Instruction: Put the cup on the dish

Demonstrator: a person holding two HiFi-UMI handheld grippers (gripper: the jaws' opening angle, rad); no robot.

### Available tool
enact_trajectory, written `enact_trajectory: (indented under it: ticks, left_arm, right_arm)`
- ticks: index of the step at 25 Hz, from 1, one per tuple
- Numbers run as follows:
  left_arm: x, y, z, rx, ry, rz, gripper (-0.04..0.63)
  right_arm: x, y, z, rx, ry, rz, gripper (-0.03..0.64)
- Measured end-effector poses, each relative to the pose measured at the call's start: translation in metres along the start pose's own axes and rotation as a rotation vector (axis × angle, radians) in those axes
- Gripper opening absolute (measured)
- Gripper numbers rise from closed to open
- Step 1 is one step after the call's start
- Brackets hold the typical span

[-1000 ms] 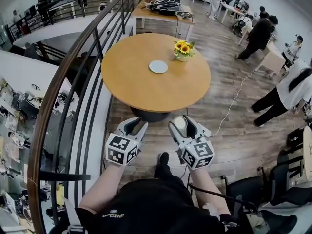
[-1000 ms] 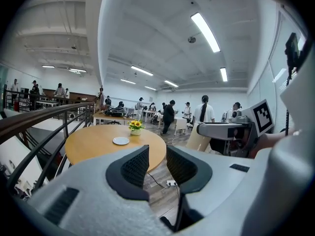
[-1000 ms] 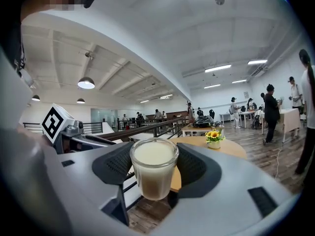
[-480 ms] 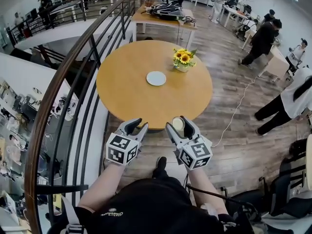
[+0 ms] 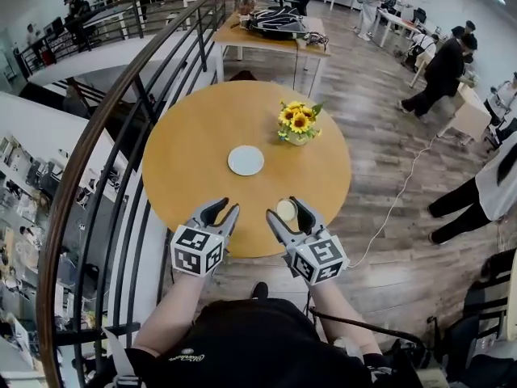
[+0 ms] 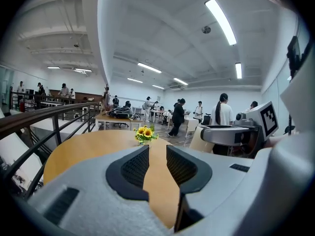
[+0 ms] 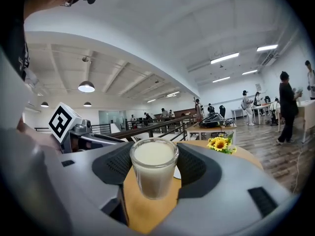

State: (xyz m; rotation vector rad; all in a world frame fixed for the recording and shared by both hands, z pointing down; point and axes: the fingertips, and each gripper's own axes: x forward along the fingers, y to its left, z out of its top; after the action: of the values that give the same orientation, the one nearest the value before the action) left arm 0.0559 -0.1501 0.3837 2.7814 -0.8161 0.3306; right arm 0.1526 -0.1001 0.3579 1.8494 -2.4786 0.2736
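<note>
- Black metal railing (image 5: 121, 140) with a curved brown handrail: runs along the far left, just beside the table; not part of the task.
- Left gripper (image 5: 220, 211), grey with a marker cube: jaws narrowly parted, nothing between them; the tabletop shows through the gap in the left gripper view. It hovers over the near edge of the table, judged idle and kept out of the carrying hand's way.
- Round wooden table (image 5: 190, 148), honey-coloured top: it carries the dish and the flowers.
- Small white round dish (image 5: 245, 160): lies flat and bare near the table's middle, beyond both grippers and slightly left of the cup. It is the target, not yet reached.
- Right gripper (image 5: 287, 214), grey with a marker cube: closed on the cup, one pad at each side of the glass wall.
- Clear glass cup (image 7: 154, 167) filled with a pale creamy content: held upright between the right jaws, above the near part of the table and well short of the dish; upright presumably so nothing spills.
- Yellow sunflowers in a small pot (image 5: 296, 124): stand on the far right of the table, apart from the dish.
- Change from a second ago: both grippers then hung over the wooden floor, short of the table's edge; now they are above its near rim, and the dish sits closer to them. The hold on the cup looks unchanged.
</note>
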Motion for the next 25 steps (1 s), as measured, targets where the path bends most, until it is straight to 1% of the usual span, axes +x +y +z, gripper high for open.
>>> enact_trajectory:
  ticks: [3,7,12,15,17,20,25]
  left_arm:
    - [0.025,0.003,0.004,0.006,-0.001,0.014,0.114]
    - [0.044,0.006,0.007,0.000,-0.004,0.034,0.114]
    - [0.057,0.015,0.014,0.000,-0.016,0.043,0.114]
    - [0.060,0.022,0.020,0.001,-0.021,0.042,0.113]
    - [0.064,0.029,0.026,0.006,-0.025,0.038,0.113]
    - [0.068,0.042,0.032,0.017,-0.030,0.028,0.113]
    - [0.070,0.062,0.025,0.021,0.000,0.023,0.114]
  right_arm:
    - [0.014,-0.024,0.000,0.002,-0.003,0.011,0.267]
    - [0.027,-0.040,0.005,0.002,-0.007,0.034,0.267]
    - [0.045,-0.047,0.011,-0.007,0.000,0.048,0.267]
    - [0.057,-0.046,0.025,-0.035,-0.011,0.053,0.267]
    - [0.066,-0.047,0.034,-0.048,-0.026,0.048,0.267]
    - [0.081,-0.049,0.036,-0.063,-0.029,0.039,0.267]
    - [0.097,-0.049,0.032,-0.060,-0.020,0.025,0.267]
